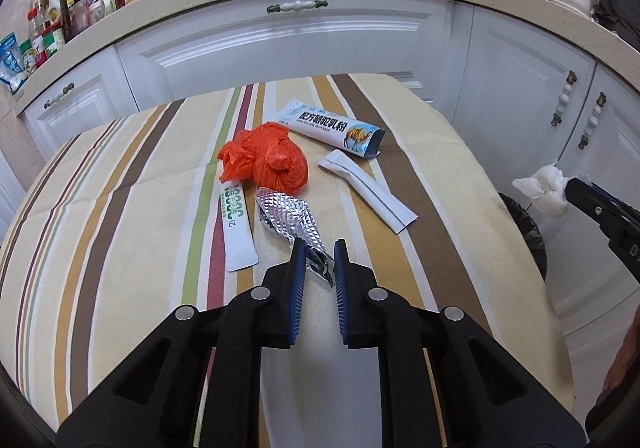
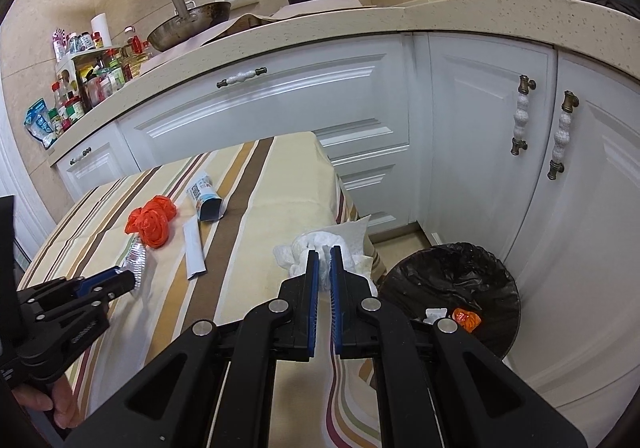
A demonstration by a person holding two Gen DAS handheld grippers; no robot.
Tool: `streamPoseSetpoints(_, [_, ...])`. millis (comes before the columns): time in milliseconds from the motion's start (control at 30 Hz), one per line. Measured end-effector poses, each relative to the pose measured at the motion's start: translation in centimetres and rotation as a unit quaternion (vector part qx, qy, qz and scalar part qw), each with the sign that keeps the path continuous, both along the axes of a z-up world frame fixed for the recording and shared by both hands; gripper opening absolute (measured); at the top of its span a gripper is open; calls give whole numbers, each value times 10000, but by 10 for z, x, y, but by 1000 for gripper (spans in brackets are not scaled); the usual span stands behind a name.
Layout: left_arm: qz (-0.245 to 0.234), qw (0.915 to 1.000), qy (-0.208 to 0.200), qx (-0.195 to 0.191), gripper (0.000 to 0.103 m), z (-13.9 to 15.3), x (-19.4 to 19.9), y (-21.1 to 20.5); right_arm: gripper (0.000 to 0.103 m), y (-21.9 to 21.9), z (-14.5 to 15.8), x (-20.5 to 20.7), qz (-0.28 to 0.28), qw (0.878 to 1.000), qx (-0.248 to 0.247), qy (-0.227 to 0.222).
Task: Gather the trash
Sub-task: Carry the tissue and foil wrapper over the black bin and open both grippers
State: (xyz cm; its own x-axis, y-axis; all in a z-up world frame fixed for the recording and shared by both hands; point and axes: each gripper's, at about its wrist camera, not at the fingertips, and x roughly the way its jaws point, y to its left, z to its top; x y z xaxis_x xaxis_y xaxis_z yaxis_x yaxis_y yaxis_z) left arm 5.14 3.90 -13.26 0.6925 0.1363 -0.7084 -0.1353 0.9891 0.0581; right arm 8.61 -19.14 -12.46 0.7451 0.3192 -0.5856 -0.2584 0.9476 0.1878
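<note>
The left gripper [image 1: 320,252] is closed on the near end of a crumpled foil wrapper [image 1: 290,217] lying at the centre of the left wrist frame on the striped tablecloth [image 1: 120,207]. Just above it sit an orange plastic bag [image 1: 266,159], a white sachet [image 1: 236,232], a white packet [image 1: 368,189] and a camel-print box [image 1: 334,127]. The right gripper [image 2: 325,254] clamps a wad of white tissue [image 2: 316,244] at the table's right edge. The black-lined bin [image 2: 452,288] stands lower right in the right wrist frame.
</note>
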Motion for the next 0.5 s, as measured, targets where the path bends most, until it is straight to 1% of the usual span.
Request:
streamPoseSetpoints(233, [-365,9986,-358,127,14,24,-12,-19,6,-10,4,0,-107,9999,-14,-83])
streamPoseSetpoints(333, [-594,9970,-475,118,14,31,-8,-32,6,-20,7,0,-248,9996,-23,-120])
streamPoseSetpoints(500, [-993,9936,-537,46,14,35,6,-63,6,-43,10,2,-544,9983,-93,-192])
